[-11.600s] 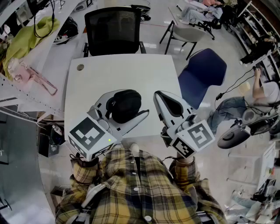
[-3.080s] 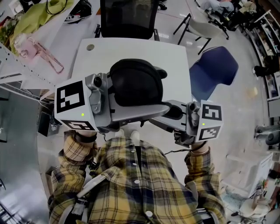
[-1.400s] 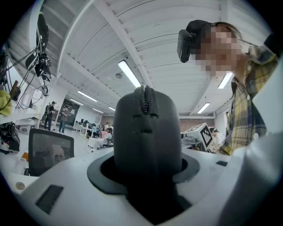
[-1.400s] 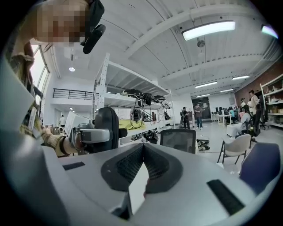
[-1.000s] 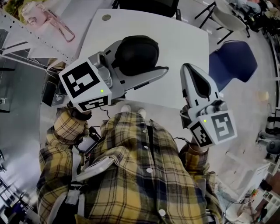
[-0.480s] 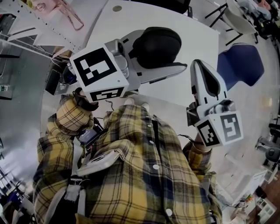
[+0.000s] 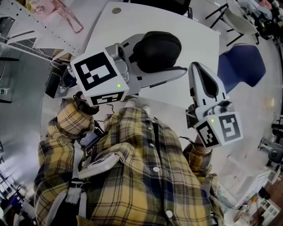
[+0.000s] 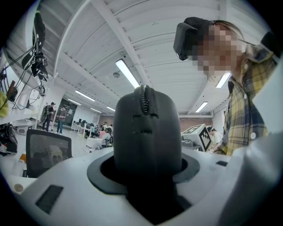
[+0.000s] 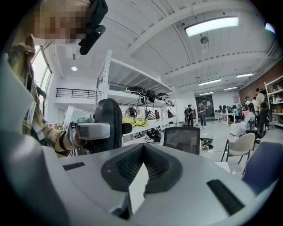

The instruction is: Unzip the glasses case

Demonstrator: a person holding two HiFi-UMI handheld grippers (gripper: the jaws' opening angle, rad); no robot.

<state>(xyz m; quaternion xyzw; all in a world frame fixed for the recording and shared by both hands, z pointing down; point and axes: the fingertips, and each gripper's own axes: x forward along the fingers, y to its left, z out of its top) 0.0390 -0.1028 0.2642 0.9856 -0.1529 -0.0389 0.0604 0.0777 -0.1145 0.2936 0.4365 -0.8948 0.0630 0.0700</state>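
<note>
A black glasses case (image 7: pixel 157 50) is held up over the white table (image 7: pixel 128 24), with my left gripper (image 7: pixel 170 55) shut on it. In the left gripper view the case (image 8: pixel 147 132) stands on end between the jaws of the left gripper (image 8: pixel 148 176). Its zipper (image 8: pixel 143 99) runs over the top and looks closed. My right gripper (image 7: pixel 197 67) hangs to the right of the case, apart from it and shut on nothing. The right gripper view shows that gripper's pads (image 9: pixel 142 167) pressed together, with the case (image 9: pixel 108 123) off to the left.
A blue chair (image 7: pixel 241 66) stands right of the table and a black office chair (image 7: pixel 170 3) at its far side. A metal rack with pink items (image 7: pixel 62 11) runs along the left. The table has a round cable hole (image 7: pixel 116 9).
The head camera has shifted. The left gripper with the case has edged slightly closer to the right gripper. The right gripper has stayed still and shut.
</note>
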